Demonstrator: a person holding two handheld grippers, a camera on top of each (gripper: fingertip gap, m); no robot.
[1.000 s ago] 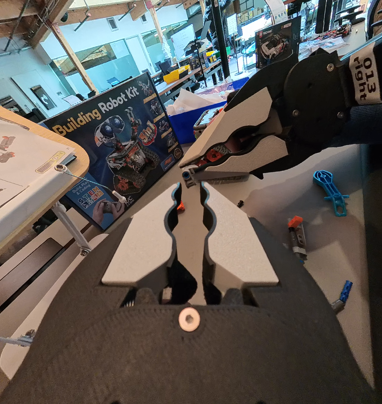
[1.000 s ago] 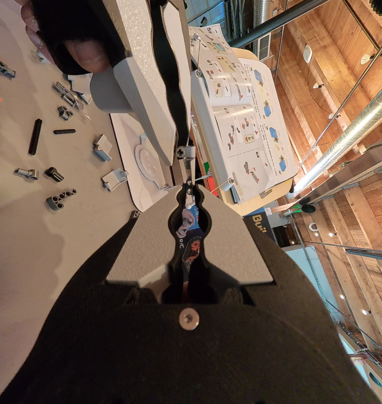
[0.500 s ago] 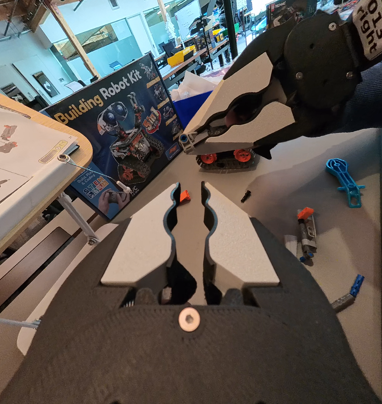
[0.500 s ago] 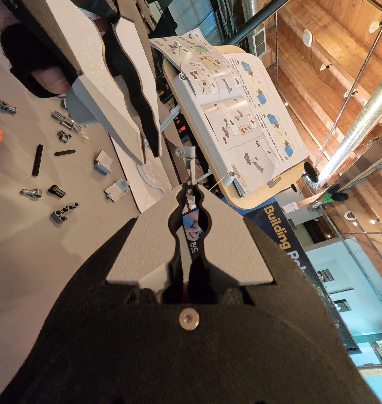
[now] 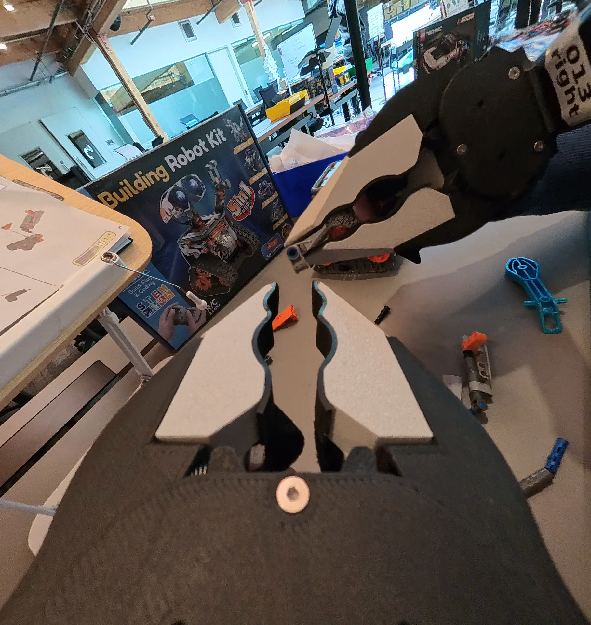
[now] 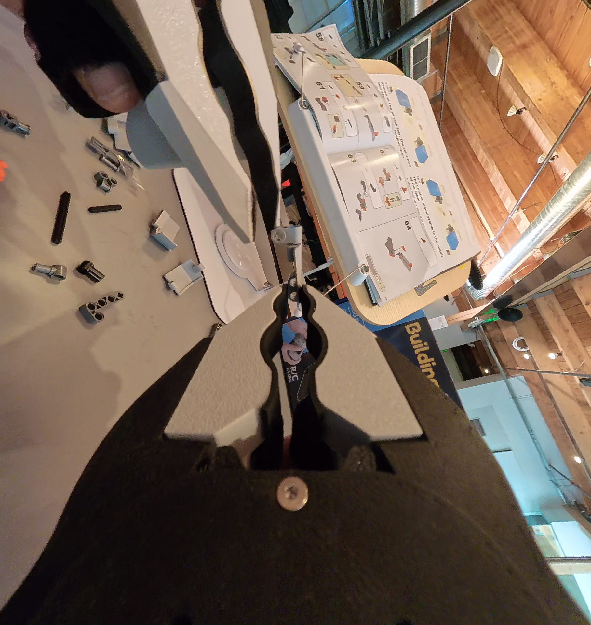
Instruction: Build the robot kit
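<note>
A grey worktop point(image 5: 540, 558) carried scattered building parts. At its far edge a dark kit box point(image 5: 192, 220) stood upright beside a tilted wooden stand holding an open instruction booklet point(image 6: 388, 176). The left gripper point(image 5: 294, 297) hovered above the worktop with its jaws released and nothing between them; a small orange piece point(image 5: 285, 317) lay just beyond its tips. The right gripper point(image 6: 295, 287) was clenched on a slim grey connector piece point(image 6: 289, 240), held just above and ahead of the left gripper. A tracked model point(image 5: 354, 267) sat behind it, a blue tool point(image 5: 534, 294) farther right.
</note>
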